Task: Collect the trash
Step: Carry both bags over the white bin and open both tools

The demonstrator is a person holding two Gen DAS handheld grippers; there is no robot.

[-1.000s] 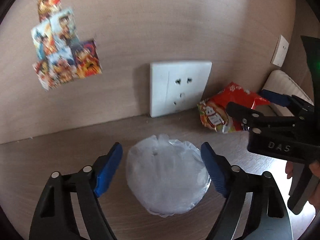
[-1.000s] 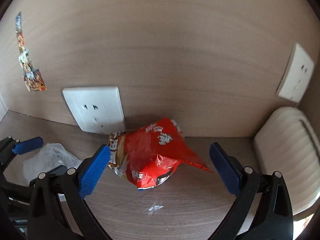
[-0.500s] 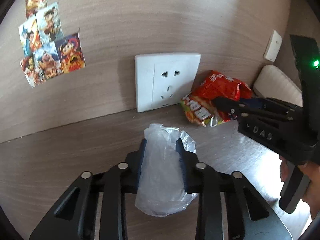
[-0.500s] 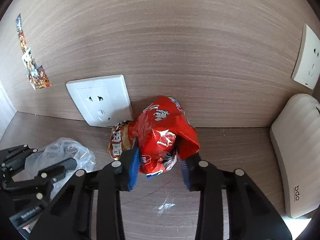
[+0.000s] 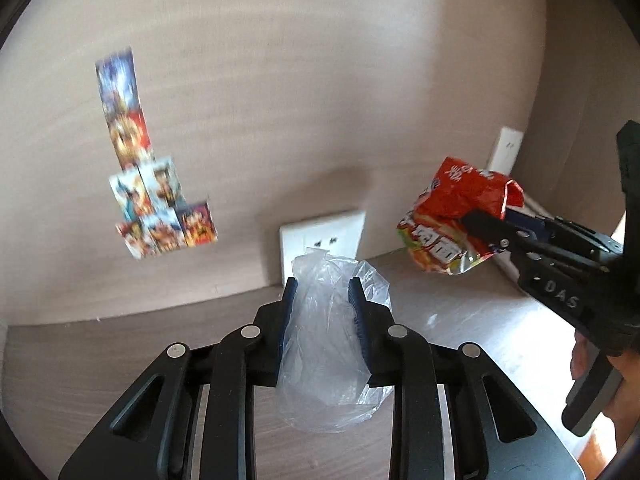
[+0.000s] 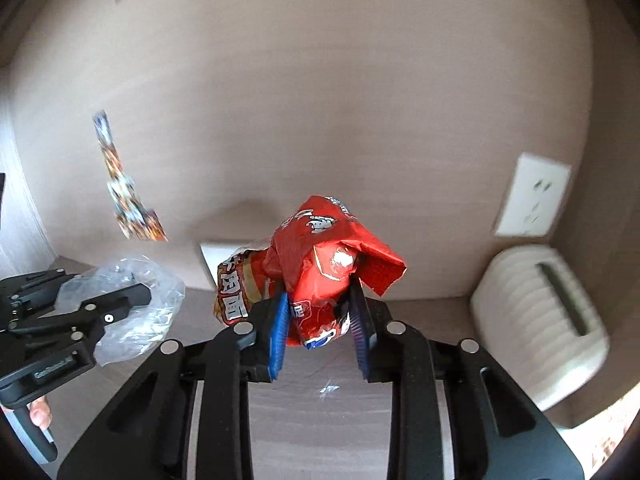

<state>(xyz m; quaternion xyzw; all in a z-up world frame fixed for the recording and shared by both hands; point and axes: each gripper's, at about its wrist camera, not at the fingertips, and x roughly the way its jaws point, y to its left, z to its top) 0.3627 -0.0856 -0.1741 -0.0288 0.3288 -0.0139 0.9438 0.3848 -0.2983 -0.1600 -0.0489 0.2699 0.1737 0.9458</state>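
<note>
**Two pieces of litter gripped above a wood-grain bench**

A crumpled, clear plastic bag is seen pinched between the blue ribbed pads of the left gripper, the thin film bunched into soft folds and bulging out above and below the narrowed fingers. The bag is held over the bench, near its back edge, whether clear of the surface or brushing it cannot be told. A glossy red snack wrapper, creased and folded at its torn top, is clamped by the right gripper, whose fingers are drawn in tight on the foil. The wrapper is held raised above the bench, towards the back right corner. White and yellow Chinese characters are printed on it, along with a small white cartoon figure; the wording is not legible. The letters "DAS" are embossed on the black body of the right gripper in the left wrist view. Both tools are made of matt black plastic with round silver pins at the joints. A white wall socket is mounted on the pale wood-effect back panel just behind the bag, and a second white socket is set on the side panel. A cluster of colourful cartoon stickers is stuck to the back panel. A ribbed, cream, rounded object is seen in the bench's right corner
</note>
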